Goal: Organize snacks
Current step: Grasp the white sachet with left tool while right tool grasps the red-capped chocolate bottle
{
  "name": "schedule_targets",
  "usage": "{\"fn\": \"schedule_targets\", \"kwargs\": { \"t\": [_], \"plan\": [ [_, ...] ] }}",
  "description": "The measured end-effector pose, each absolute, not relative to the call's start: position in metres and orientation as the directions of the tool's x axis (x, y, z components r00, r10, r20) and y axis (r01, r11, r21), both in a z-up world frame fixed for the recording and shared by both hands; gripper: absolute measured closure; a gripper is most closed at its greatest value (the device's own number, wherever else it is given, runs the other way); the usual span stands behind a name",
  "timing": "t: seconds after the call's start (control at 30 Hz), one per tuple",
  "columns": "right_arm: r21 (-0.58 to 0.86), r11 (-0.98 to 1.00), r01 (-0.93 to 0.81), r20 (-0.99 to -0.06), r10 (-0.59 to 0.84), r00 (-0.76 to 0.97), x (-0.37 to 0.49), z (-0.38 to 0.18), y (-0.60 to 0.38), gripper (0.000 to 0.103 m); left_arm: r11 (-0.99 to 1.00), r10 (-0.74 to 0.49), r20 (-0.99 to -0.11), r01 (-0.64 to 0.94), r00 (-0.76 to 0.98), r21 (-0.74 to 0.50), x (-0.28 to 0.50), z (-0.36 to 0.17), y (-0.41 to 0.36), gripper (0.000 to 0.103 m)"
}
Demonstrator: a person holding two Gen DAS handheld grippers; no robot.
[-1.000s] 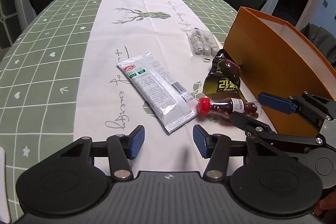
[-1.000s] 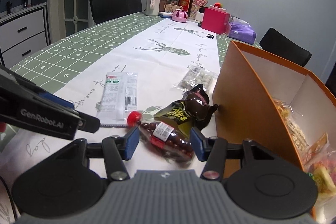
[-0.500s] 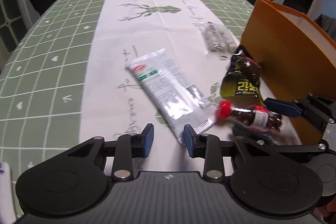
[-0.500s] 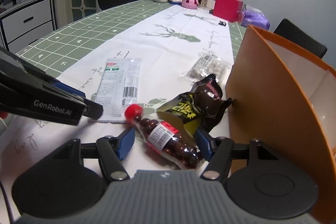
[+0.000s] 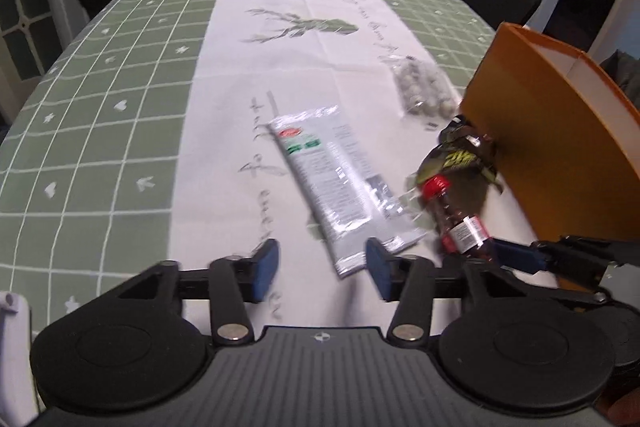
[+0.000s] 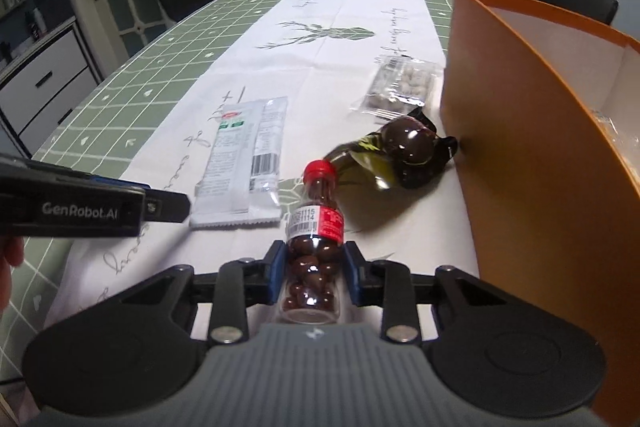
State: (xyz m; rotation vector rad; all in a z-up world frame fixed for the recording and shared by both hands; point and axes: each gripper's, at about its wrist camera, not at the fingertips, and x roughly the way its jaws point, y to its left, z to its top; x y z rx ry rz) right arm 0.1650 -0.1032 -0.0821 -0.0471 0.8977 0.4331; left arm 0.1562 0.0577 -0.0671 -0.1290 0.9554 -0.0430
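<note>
Tablecloth [image 5: 100,115]: sage green with a white grid, small white hearts and stars. Runner [image 5: 296,59]: white, printed with grey-green deer and grey script. Box [image 6: 532,163]: orange outside, white inside. Small bottle [image 6: 316,231]: clear, red cap, red-and-white label, brown balls within. Long packet [image 5: 340,183]: silver-white with red and green marks. Pouch [image 6: 400,155]: dark brown with yellow-green print. Clear bag [image 6: 404,87]: pale grey-white pieces. Gripper pads [image 5: 264,267]: blue on black.
</note>
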Motion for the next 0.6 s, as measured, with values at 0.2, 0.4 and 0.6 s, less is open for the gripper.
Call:
{"fn": "schedule_targets", "kwargs": {
  "t": [0.2,0.4,0.6],
  "plan": [
    [0.109,0.901,-0.42,-0.754,0.351,0.556,0.166,-0.08,-0.1,0.073,0.989,-0.071,-0.817,-0.067,0.573,-0.133,0.181,-0.073,0.043,0.026],
    [0.115,0.896,-0.43,-0.746,0.364,0.558,0.173,-0.079,-0.1,0.072,0.988,-0.058,-0.834,-0.091,0.548,-0.128,0.2,-0.082,0.03,0.019],
    [0.153,0.887,-0.435,-0.738,0.395,0.547,0.174,-0.083,-0.103,0.066,0.992,0.001,-0.848,-0.104,0.531,-0.065,0.209,-0.086,0.018,0.013]
  ]
}}
